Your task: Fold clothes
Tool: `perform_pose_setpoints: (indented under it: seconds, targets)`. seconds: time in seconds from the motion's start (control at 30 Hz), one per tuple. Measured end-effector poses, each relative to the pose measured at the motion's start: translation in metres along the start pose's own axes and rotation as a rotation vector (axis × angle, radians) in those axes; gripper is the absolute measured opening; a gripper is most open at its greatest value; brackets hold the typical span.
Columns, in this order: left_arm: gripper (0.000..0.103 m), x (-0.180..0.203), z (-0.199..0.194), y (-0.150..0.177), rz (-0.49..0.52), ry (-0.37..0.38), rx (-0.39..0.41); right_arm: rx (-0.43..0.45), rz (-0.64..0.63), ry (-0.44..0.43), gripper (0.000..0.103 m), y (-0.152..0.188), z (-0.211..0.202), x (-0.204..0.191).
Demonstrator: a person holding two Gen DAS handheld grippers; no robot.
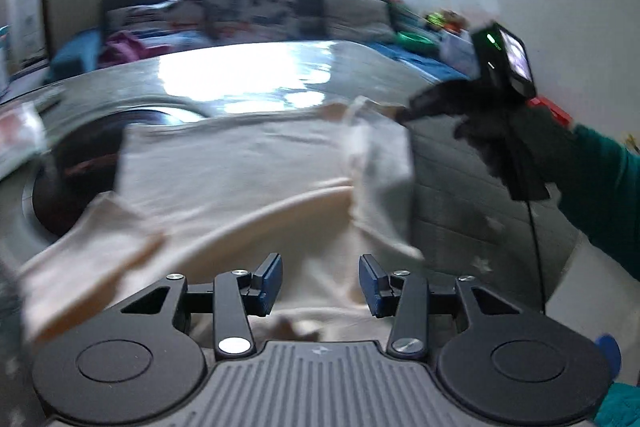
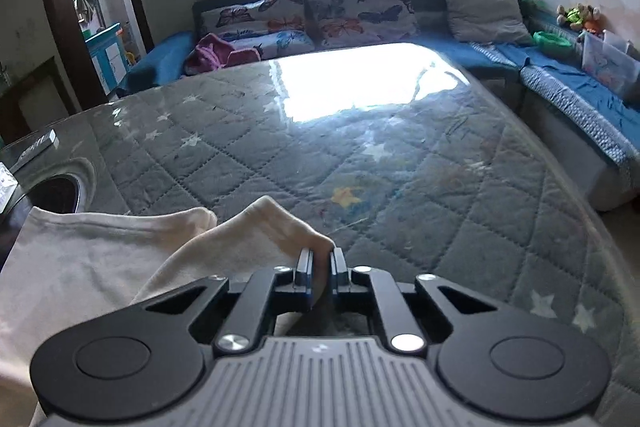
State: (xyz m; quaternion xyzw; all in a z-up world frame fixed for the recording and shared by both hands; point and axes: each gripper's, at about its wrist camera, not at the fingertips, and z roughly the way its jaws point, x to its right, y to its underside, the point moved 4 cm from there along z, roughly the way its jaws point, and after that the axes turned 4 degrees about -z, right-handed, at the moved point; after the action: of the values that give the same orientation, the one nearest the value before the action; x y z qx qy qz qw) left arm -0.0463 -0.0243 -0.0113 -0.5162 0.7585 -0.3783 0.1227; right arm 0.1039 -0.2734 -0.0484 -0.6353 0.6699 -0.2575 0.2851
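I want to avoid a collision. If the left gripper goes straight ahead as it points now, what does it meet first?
Most likely the cream shirt: the open left gripper points right at it, though blur hides the gap.

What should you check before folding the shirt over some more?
1. Right tongs shut on the cream shirt: ok, cloth is pinched between the fingers.
2. Left tongs holding the shirt: not ok, they are open with cloth only below them.
3. Shirt lying flat: not ok, its edges are lifted and bunched.
4. Quilted table cover has bare room ahead: ok.
5. Shirt clear of the dark round opening: cannot tell.
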Motion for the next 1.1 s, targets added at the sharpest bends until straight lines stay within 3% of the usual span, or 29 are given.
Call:
perform_pose_setpoints:
  seconds: [0.13, 0.43, 0.57, 0.67, 0.77, 0.87, 1.1]
  targets:
    - [0.045, 0.017, 0.021, 0.001, 0.03, 0.069, -0.046, 0.054, -0.057, 0.058, 0.004, -0.003, -0.025, 0.01]
    - [0.045, 0.059, 0.049, 0.014, 0.099, 0.233, -0.132, 0.138, -0.189, 0.294, 0.004, 0.003, -0.099, 0.051]
    - [0.046, 0.074, 0.055, 0.013, 0.124, 0.293, -0.143, 0.114, -0.148, 0.37, 0.004, 0.015, -0.105, 0.078]
    - [0.047, 0.077, 0.051, 0.01, 0.14, 0.307, -0.13, 0.036, -0.123, 0.388, 0.006, 0.029, -0.09, 0.096]
    - [0.048, 0.062, 0.042, -0.002, 0.119, 0.273, -0.091, 0.01, -0.125, 0.39, 0.009, 0.034, -0.085, 0.1]
    - [0.049, 0.032, 0.038, -0.019, 0.076, 0.184, -0.049, 0.018, -0.141, 0.355, 0.01, 0.032, -0.087, 0.092]
    - [0.049, -0.065, 0.042, -0.059, -0.111, -0.142, 0.006, -0.015, -0.215, 0.039, 0.01, 0.011, -0.069, 0.028]
